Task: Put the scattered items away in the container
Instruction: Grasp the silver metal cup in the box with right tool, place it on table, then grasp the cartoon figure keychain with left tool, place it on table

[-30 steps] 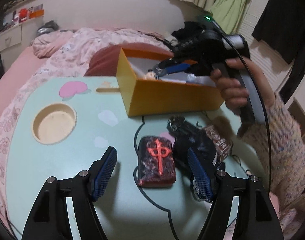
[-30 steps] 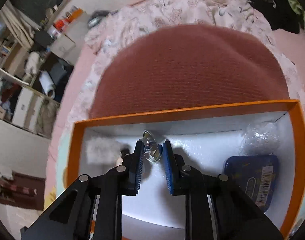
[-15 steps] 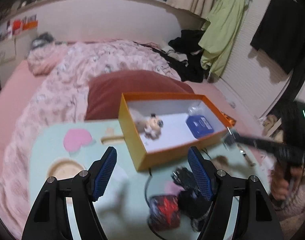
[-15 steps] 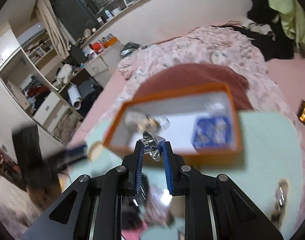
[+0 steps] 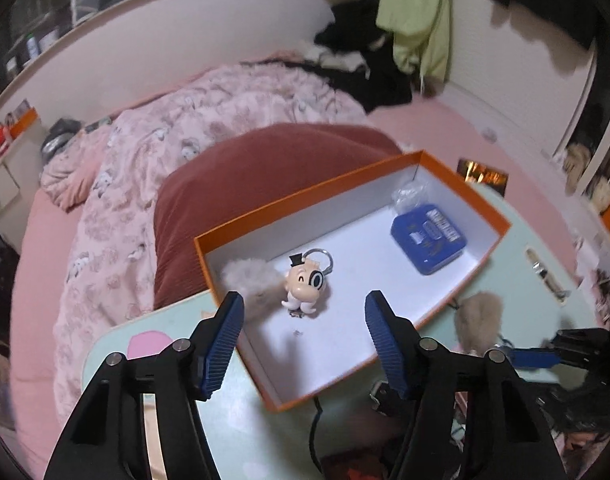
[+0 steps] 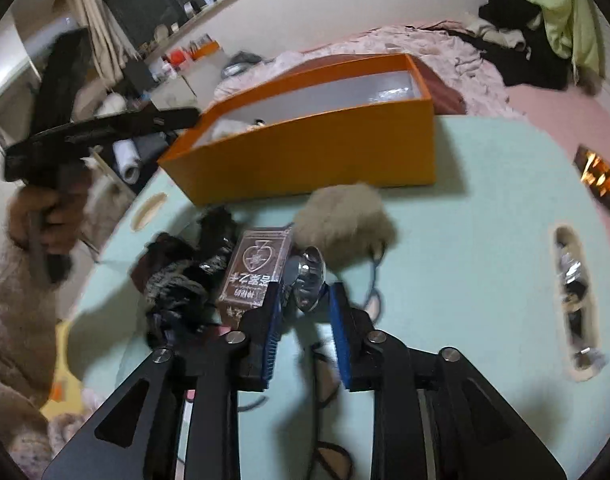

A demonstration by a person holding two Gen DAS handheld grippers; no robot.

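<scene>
Orange box (image 6: 305,152) now beyond right claw (image 6: 305,304), jaws opening

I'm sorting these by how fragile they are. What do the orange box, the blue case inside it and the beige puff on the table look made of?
Orange box: looks like matte cardboard, thin straight walls with a white inside. Blue case: probably tin or hard plastic, smooth with a faint sheen and rounded corners; the look leaves it open. Beige puff: soft faux fur or plush, fuzzy outline with no hard edge.

Pale green tabletop (image 6: 485,208), bearing an orange box (image 6: 313,152), beige pompom (image 6: 345,220) just before it, card pack (image 6: 257,272), dark tangle (image 6: 185,276) alongside.
</scene>
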